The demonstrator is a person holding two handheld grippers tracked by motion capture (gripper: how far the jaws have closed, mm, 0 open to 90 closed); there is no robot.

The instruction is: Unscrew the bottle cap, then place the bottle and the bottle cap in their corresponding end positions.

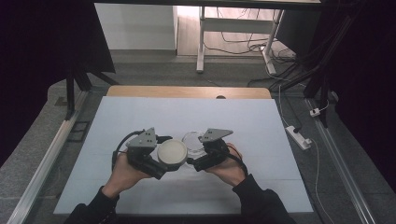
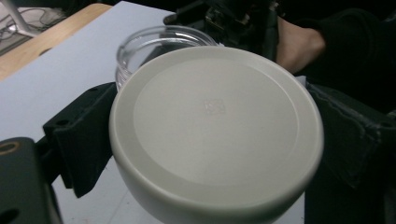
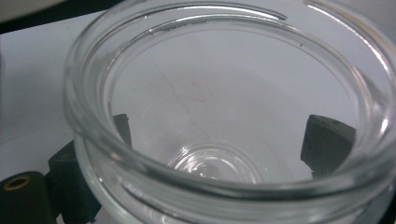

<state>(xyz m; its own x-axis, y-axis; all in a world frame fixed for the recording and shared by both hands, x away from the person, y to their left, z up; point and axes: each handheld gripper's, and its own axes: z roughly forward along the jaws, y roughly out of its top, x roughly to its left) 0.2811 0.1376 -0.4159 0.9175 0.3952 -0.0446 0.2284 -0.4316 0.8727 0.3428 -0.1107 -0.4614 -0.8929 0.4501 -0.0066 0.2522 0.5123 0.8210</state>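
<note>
A round off-white lid (image 1: pixel 172 154) (image 2: pixel 217 126) sits flat between the jaws of my left gripper (image 1: pixel 161 161) (image 2: pixel 215 140), which is shut on its rim. Just right of it, a clear glass jar (image 1: pixel 194 142) (image 3: pixel 224 116) (image 2: pixel 159 44) stands with its mouth open and nothing inside. My right gripper (image 1: pixel 201 156) (image 3: pixel 219 140) is shut on the jar's body; its black pads (image 3: pixel 327 142) show through the glass on both sides. The lid's edge lies close beside the jar's rim, slightly lower in the high view.
Both hands work over a pale blue mat (image 1: pixel 140 121) on a wooden table (image 1: pixel 187 91). A white power strip (image 1: pixel 299 136) and cables lie on the floor to the right. A white desk frame (image 1: pixel 201 42) stands beyond the table.
</note>
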